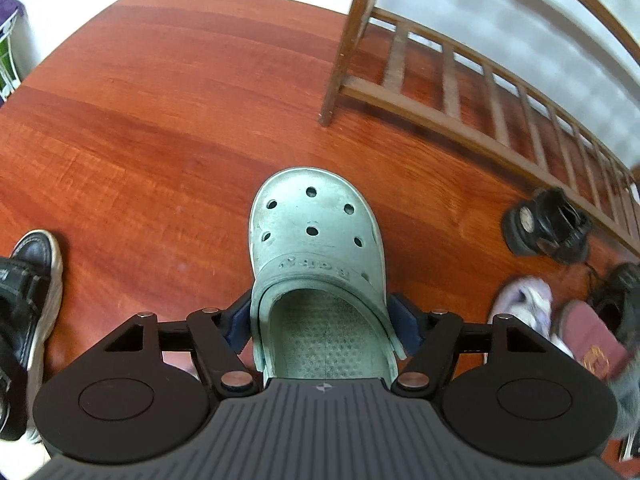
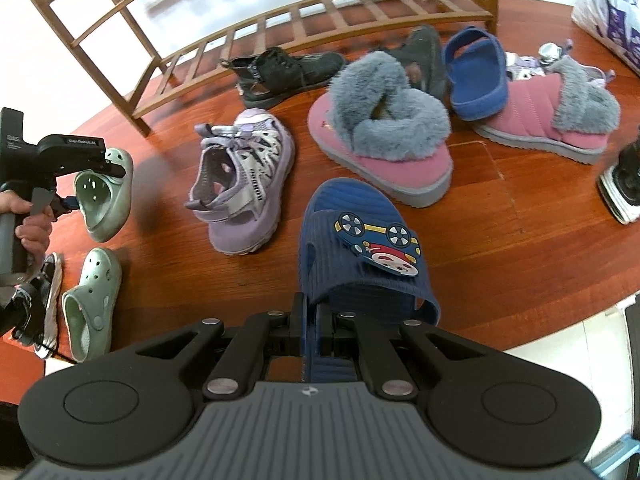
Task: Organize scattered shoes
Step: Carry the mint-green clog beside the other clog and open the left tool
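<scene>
My left gripper (image 1: 320, 326) is shut on the sides of a pale green clog (image 1: 316, 240) and holds it above the red wood floor, toe forward. The same clog (image 2: 106, 196) and the left gripper (image 2: 86, 176) show at the left of the right wrist view. Its mate, a second green clog (image 2: 92, 300), lies on the floor below. My right gripper (image 2: 316, 332) is shut on the heel edge of a navy slide with a car patch (image 2: 360, 256), held off the floor. A wooden shoe rack (image 2: 304, 20) stands behind; it also shows in the left wrist view (image 1: 460, 92).
Scattered on the floor: a purple sandal (image 2: 244, 184), two pink fur-lined slippers (image 2: 384, 132) (image 2: 556, 108), a second navy slide (image 2: 476, 76), a black boot (image 2: 284, 72), a dark shoe (image 2: 424, 56). A black-and-white sneaker (image 1: 28, 312) lies at left. A white bag (image 2: 612, 8) sits far right.
</scene>
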`<action>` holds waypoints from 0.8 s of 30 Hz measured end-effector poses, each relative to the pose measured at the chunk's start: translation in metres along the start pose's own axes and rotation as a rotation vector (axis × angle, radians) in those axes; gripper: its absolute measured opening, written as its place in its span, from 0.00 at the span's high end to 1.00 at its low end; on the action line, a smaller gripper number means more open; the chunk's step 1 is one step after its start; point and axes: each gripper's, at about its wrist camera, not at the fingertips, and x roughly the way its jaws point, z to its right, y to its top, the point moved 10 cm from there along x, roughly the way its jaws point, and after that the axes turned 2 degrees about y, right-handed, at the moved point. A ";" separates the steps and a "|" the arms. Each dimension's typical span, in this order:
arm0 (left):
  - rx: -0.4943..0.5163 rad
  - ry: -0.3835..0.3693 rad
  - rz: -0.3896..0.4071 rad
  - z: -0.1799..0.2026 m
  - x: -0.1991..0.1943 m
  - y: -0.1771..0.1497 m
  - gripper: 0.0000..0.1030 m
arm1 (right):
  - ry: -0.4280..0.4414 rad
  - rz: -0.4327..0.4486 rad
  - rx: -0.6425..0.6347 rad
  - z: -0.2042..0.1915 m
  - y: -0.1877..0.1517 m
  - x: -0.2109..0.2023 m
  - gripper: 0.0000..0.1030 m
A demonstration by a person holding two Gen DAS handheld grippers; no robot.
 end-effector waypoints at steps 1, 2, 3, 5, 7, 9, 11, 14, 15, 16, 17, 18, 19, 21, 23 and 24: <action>0.015 -0.003 -0.002 0.002 -0.005 -0.005 0.31 | 0.005 -0.003 -0.006 -0.001 0.000 0.001 0.96; 0.025 -0.007 -0.005 0.003 -0.007 -0.009 0.31 | 0.012 -0.003 -0.007 -0.003 0.001 0.003 0.96; 0.037 -0.013 -0.012 0.004 -0.010 -0.014 0.31 | 0.020 -0.004 -0.010 -0.004 0.002 0.004 0.96; 0.063 -0.026 -0.027 0.008 -0.017 -0.026 0.31 | 0.030 -0.010 -0.023 -0.007 0.003 0.007 0.96; 0.091 -0.039 -0.044 0.012 -0.023 -0.039 0.31 | 0.039 -0.014 -0.036 -0.009 0.004 0.009 0.96; 0.119 -0.052 -0.058 0.016 -0.028 -0.053 0.31 | 0.045 -0.018 -0.045 -0.009 0.004 0.010 0.96; 0.153 -0.055 -0.066 0.020 -0.033 -0.067 0.31 | 0.051 -0.024 -0.057 -0.010 0.005 0.012 0.96; 0.180 -0.055 -0.074 0.021 -0.036 -0.081 0.31 | 0.056 -0.030 -0.067 -0.010 0.005 0.014 0.96; 0.198 -0.055 -0.077 0.022 -0.038 -0.088 0.31 | 0.057 -0.033 -0.070 -0.010 0.004 0.015 0.96; 0.223 -0.055 -0.079 0.023 -0.039 -0.095 0.31 | 0.060 -0.036 -0.075 -0.010 0.004 0.016 0.96; 0.248 -0.054 -0.080 0.025 -0.040 -0.101 0.31 | 0.061 -0.039 -0.079 -0.010 0.004 0.016 0.96; 0.267 -0.054 -0.086 0.026 -0.040 -0.106 0.31 | 0.063 -0.041 -0.082 -0.010 0.004 0.017 0.96; 0.280 -0.055 -0.095 0.026 -0.040 -0.109 0.31 | 0.065 -0.044 -0.084 -0.010 0.004 0.018 0.96; 0.284 -0.059 -0.117 0.025 -0.038 -0.117 0.31 | 0.067 -0.048 -0.088 -0.010 0.003 0.019 0.96; 0.287 -0.062 -0.134 0.023 -0.036 -0.123 0.31 | 0.068 -0.050 -0.090 -0.010 0.002 0.020 0.96; 0.290 -0.061 -0.138 0.023 -0.034 -0.126 0.31 | 0.068 -0.051 -0.089 -0.010 0.001 0.021 0.96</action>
